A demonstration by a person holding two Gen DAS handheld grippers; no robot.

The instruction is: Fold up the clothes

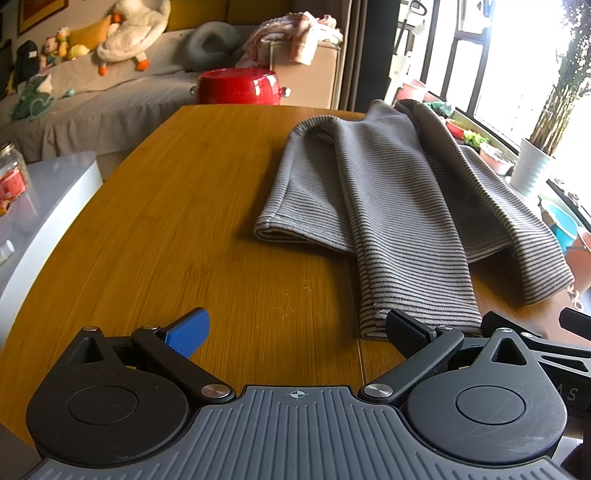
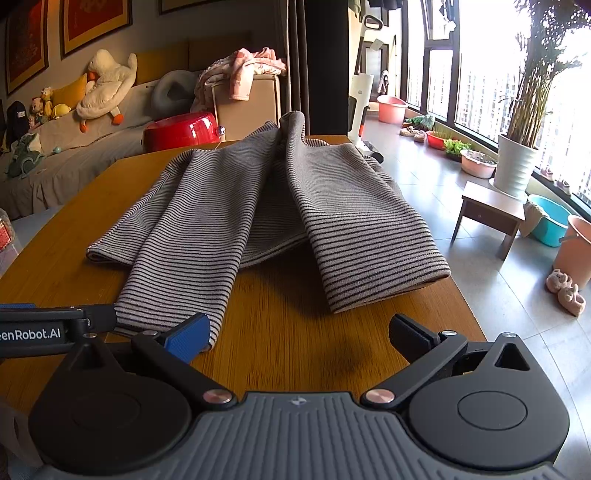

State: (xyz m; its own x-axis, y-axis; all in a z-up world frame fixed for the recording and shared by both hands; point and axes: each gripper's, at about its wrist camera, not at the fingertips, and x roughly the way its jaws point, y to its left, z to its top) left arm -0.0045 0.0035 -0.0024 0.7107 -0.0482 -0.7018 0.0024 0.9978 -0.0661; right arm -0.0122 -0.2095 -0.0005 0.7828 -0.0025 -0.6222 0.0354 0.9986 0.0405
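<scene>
Sunlight is pouring through the tall dark-framed windows (image 2: 476, 74) at 2 o'clock and falling across an oval honey-coloured wooden worktop (image 1: 177, 229). On it a grey knitted garment with thin dark stripes (image 2: 236, 206) is lying partly folded, its two long panels running toward the cameras; in the right wrist view it is filling the middle and 11 o'clock part of the worktop.

The left gripper (image 1: 295, 332) is hovering low at the near edge, its fingers spread wide and holding nothing: the blue-padded finger (image 1: 188, 332) is sitting over bare wood, while the black finger (image 1: 406, 330) is overlapping the near hem of the striped panel at 5 o'clock; contact cannot be told. The right gripper (image 2: 299, 336) is likewise spread and empty, its blue pad just at the hem corner at 8 o'clock and its black finger over bare wood. Part of the left gripper's frame is showing at 9 o'clock in that view.

Nothing is lying between the fingers and the cloth. Beyond the far edge a glossy red round pot (image 1: 238, 86) is sitting at 12 o'clock, and behind it a grey-covered sofa (image 1: 110, 96) is carrying a white plush goose (image 1: 129, 29), a grey ring cushion (image 1: 212, 44) and a heap of pink clothing (image 1: 295, 37). On the tiled floor at 3 o'clock a small dark wooden stool (image 2: 487, 218), a ribbed white planter with tall green stalks (image 2: 515, 170) and a turquoise plastic basin (image 2: 550, 221) are standing.
</scene>
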